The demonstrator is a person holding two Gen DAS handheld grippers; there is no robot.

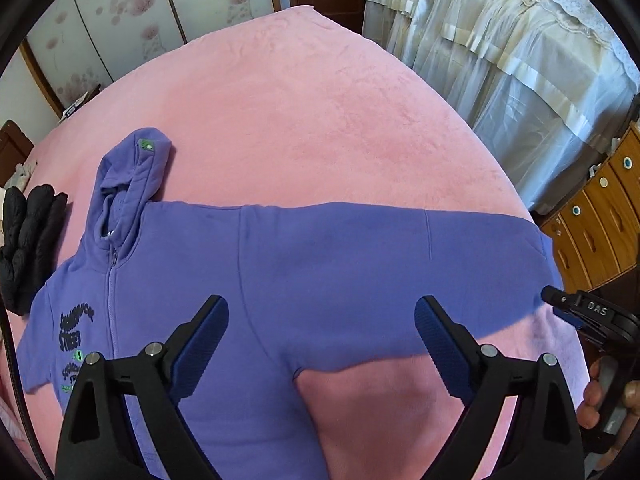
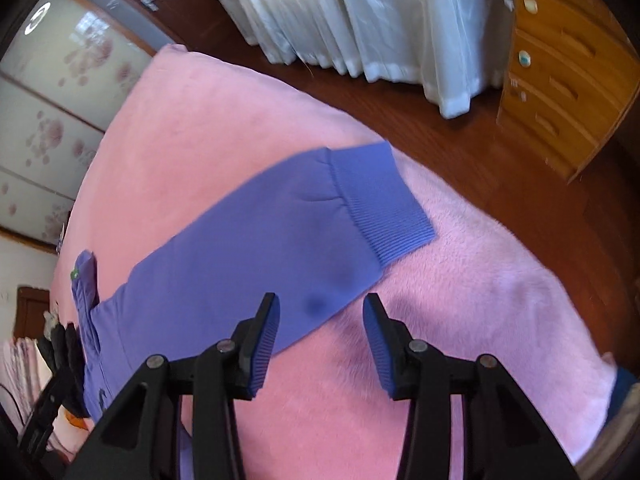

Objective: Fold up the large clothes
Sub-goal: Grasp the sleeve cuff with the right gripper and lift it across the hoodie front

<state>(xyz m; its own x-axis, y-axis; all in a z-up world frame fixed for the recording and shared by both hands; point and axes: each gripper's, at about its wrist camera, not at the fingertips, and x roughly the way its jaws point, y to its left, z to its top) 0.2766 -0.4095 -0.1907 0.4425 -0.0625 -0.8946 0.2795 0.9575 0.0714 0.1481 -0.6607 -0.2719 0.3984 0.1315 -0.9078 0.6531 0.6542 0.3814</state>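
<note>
My left gripper (image 1: 322,344) hangs above the bed with its jaws spread wide and nothing between them; its fingers (image 1: 204,344) are black with ribbed blue pads. Directly below and ahead of it lies the purple hoodie (image 1: 320,264), spread flat and front up. The sleeve stretches straight out to the right of this gripper as a long band, while the body runs down toward me on the left, past the zip (image 1: 113,280). The hood (image 1: 132,176) points away, up and to the left, with a small green patch near its tip. Dark and green printed lettering (image 1: 74,332) sits on the chest, left of the zip.

My right gripper (image 2: 321,344) is released too, jaws partly apart and gripping nothing. It hovers over the sleeve's lower edge, the left pad above purple cloth and the right above bare blanket. The sleeve's long axis runs from lower left, ahead of the gripper, to upper right, ending in a ribbed knit cuff (image 2: 384,200). The fabric looks soft and matte, like fleece.

Under it all is a plush pink blanket (image 1: 320,120) covering the bed. A black quilted garment (image 1: 28,240) lies left of the hood. Beyond the bed stand pale sheer curtains (image 1: 500,60), a wooden drawer chest (image 1: 600,216), flower-patterned sliding panels (image 1: 120,20) and a dark wood floor (image 2: 460,128).
</note>
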